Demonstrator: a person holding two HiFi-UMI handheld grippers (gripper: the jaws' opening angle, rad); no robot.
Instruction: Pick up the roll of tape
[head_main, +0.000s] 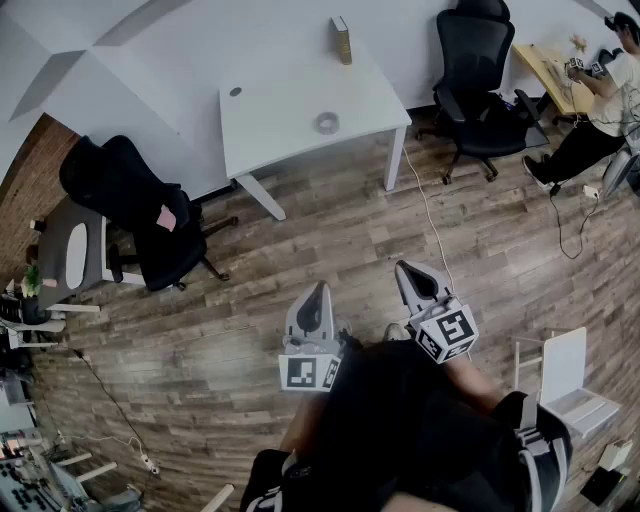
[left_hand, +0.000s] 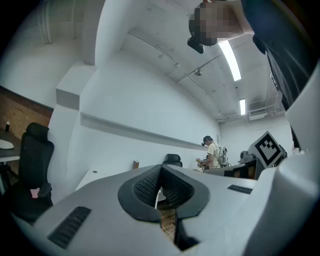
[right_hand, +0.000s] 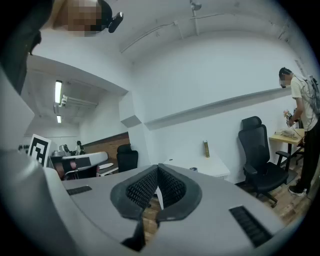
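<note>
Tape ring (head_main: 327, 122) on smooth white table (head_main: 280, 100)

The roll of tape (head_main: 327, 122) lies on the table (head_main: 270, 120), a box (head_main: 342, 40) behind it, a chair (head_main: 478, 70) right of both

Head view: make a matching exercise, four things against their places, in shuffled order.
1 roll of tape
2 brown box
3 chair with pink patch
4 white cable

a trailing over the wooden floor
b upright at the white table's far edge
c left of the table
d flat on the table, near its front

Pairs: 1-d, 2-b, 3-c, 4-a
</note>
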